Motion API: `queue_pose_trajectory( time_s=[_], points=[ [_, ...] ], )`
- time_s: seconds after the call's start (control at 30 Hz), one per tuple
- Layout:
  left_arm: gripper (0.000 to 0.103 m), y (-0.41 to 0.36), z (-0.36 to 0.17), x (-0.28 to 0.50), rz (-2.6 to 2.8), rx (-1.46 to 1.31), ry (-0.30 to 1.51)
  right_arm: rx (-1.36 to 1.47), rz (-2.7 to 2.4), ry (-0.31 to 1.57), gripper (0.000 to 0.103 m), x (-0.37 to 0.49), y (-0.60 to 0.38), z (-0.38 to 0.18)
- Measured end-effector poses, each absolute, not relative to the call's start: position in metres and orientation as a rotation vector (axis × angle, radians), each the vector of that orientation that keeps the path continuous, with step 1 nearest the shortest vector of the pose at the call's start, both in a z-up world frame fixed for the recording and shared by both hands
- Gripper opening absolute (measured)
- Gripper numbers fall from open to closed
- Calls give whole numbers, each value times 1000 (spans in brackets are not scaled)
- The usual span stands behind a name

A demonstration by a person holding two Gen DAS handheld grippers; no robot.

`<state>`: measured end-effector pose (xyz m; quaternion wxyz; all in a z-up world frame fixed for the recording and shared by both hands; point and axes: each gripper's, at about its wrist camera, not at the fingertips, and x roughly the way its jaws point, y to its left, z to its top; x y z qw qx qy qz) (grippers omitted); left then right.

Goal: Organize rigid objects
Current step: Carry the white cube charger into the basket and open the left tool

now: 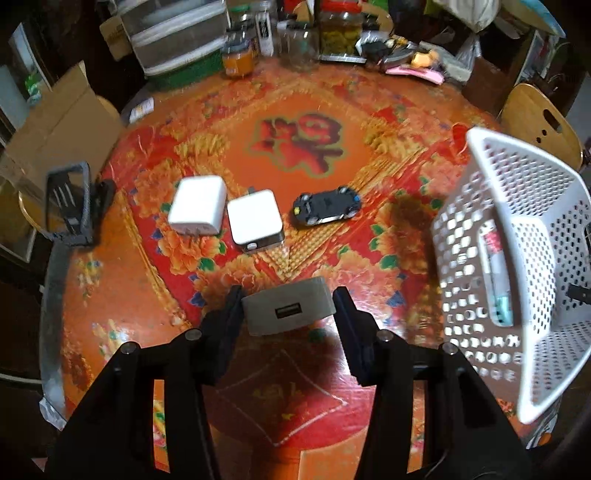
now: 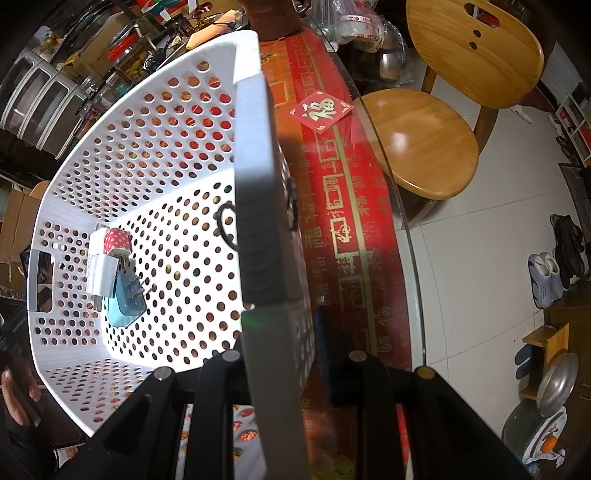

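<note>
1. A grey charger (image 1: 290, 311) with a USB port facing the camera sat between the left gripper's (image 1: 288, 314) fingers, both pads against its sides: grasped, above the near part of the table (image 1: 110, 295).
2. Farther off on the floral cloth lay two white chargers (image 1: 197, 209) (image 1: 255, 220) side by side, just touching, and to their right, apart, a black toy car (image 1: 327, 205).
3. The white perforated basket (image 1: 517, 206) stood tilted at the right edge of the table.
4. The right gripper (image 2: 280, 354) was clenched on the basket's rim (image 2: 255, 155).
5. Inside the basket lay a small heap: a white plug (image 2: 100, 271), a red dotted item (image 2: 117, 240) and a pale blue charger (image 2: 125, 302) with its prongs up.
6. A red square sticker (image 2: 320, 110) with a gold "福" lay under the glass top right of the basket; the same character repeated along the cloth's border (image 2: 343, 229).
7. Wooden chairs (image 2: 417, 140) stood right of the table; jars (image 1: 340, 29) crowded the far edge. No brand could be read.
</note>
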<state>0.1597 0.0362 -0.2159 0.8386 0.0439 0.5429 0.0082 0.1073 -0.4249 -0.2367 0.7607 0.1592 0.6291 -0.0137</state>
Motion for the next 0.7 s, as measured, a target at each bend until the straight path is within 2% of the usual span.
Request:
queue_pose_trajectory(
  time_s=[0.33,0.7],
  points=[
    [46,-11,-132,140,20,214,1020,346,-26,1367,21,108,-426,-236],
    [46,-89,-96,129,-56,281,965,346,-25,1366,21,108,-426,-236]
  ],
)
